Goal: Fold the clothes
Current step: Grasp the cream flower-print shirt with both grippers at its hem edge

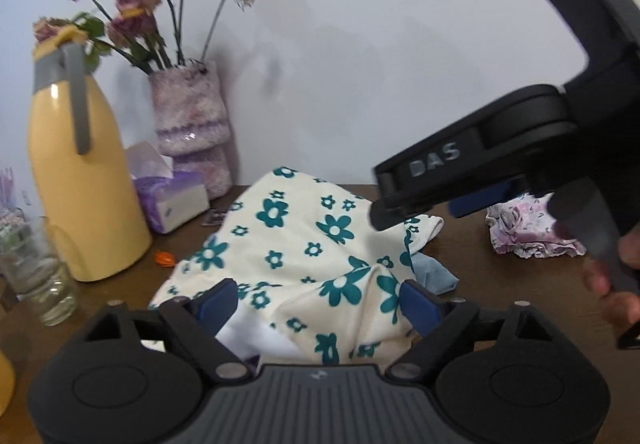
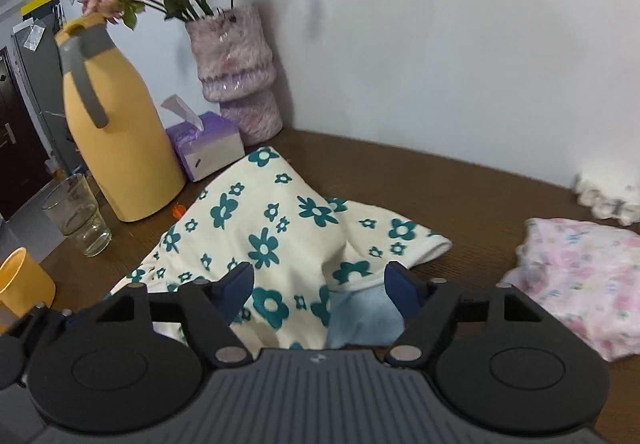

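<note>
A cream garment with teal flowers (image 1: 304, 236) (image 2: 264, 236) lies rumpled on the brown table (image 2: 460, 195). A light blue cloth (image 1: 434, 278) (image 2: 364, 318) pokes out from under its right edge. My left gripper (image 1: 318, 286) is low over the garment's near end, open, with the fabric lying between its blue pads (image 1: 218, 302). My right gripper (image 2: 320, 270) is open too, over the garment's edge and the blue cloth. In the left wrist view my right gripper (image 1: 416, 211) comes in from the right above the garment, with a hand (image 1: 616, 284) on its grip.
A folded pink floral garment (image 1: 528, 234) (image 2: 580, 276) lies to the right. Along the left stand a yellow jug (image 1: 84, 183) (image 2: 120, 147), a fuzzy vase of dried flowers (image 1: 192, 127) (image 2: 236, 71), a tissue box (image 2: 208, 147), a glass (image 2: 80, 215) and a yellow cup (image 2: 24, 280). The wall is close behind.
</note>
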`<state>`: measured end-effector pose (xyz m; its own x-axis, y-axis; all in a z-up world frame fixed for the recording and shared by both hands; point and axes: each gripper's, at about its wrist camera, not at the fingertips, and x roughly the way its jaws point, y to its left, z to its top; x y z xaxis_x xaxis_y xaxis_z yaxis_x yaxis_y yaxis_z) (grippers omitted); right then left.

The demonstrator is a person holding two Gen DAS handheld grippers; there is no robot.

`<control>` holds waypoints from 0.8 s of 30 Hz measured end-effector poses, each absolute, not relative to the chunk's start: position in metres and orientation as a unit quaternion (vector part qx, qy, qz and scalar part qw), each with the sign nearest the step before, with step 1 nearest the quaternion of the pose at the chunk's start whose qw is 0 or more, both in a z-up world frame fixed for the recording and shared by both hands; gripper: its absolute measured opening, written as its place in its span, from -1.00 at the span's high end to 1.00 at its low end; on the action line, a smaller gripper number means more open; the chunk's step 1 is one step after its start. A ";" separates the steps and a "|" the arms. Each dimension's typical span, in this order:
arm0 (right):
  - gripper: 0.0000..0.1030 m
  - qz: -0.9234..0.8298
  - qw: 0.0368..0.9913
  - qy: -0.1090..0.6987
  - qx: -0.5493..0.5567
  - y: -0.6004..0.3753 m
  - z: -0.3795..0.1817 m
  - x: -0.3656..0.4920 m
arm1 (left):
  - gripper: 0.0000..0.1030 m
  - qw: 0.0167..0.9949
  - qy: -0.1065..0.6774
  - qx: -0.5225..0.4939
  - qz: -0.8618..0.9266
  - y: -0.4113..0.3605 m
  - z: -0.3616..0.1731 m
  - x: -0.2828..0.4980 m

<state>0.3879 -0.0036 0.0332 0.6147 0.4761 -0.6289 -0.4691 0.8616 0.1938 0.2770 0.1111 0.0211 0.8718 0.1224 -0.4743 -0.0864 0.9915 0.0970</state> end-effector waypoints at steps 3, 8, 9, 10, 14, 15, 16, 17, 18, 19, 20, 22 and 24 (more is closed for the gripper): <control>-0.14 0.272 0.888 0.371 0.011 0.005 0.022 0.404 | -0.57 0.965 0.254 0.037 0.046 0.115 0.014 0.286; 0.54 0.289 0.879 0.379 0.032 0.013 0.011 0.413 | -0.09 0.961 0.275 0.024 0.012 0.122 0.005 0.296; 0.61 0.292 0.876 0.381 0.038 0.013 0.009 0.413 | 0.06 0.961 0.277 0.022 0.007 0.124 0.003 0.298; 0.77 0.296 0.872 0.386 0.042 0.014 0.007 0.413 | 0.20 0.960 0.279 0.019 0.002 0.126 0.002 0.298; 0.93 0.301 0.874 0.377 0.066 0.008 0.011 0.408 | 0.88 0.959 0.283 0.005 -0.028 0.132 0.007 0.295; 0.94 0.301 0.876 0.370 0.074 0.004 0.017 0.406 | 0.88 0.960 0.279 0.008 -0.028 0.132 0.011 0.291; 0.95 0.303 0.877 0.363 0.081 0.001 0.024 0.404 | 0.89 0.962 0.273 0.012 -0.027 0.133 0.015 0.287; 0.95 0.306 0.878 0.357 0.087 -0.002 0.032 0.401 | 0.90 0.963 0.267 0.016 -0.025 0.133 0.020 0.282; 0.95 0.310 0.880 0.349 0.090 -0.005 0.041 0.398 | 0.90 0.965 0.259 0.019 -0.023 0.134 0.026 0.277; 0.95 0.312 0.882 0.341 0.092 -0.008 0.050 0.393 | 0.90 0.968 0.250 0.023 -0.021 0.135 0.034 0.271; 0.95 0.314 0.885 0.331 0.092 -0.010 0.060 0.388 | 0.90 0.970 0.240 0.028 -0.017 0.136 0.042 0.264; 0.95 0.317 0.892 0.308 0.095 -0.014 0.082 0.376 | 0.91 0.975 0.217 0.037 -0.007 0.138 0.063 0.248; 0.95 0.321 0.898 0.284 0.102 -0.019 0.106 0.362 | 0.91 0.980 0.193 0.045 0.001 0.140 0.087 0.230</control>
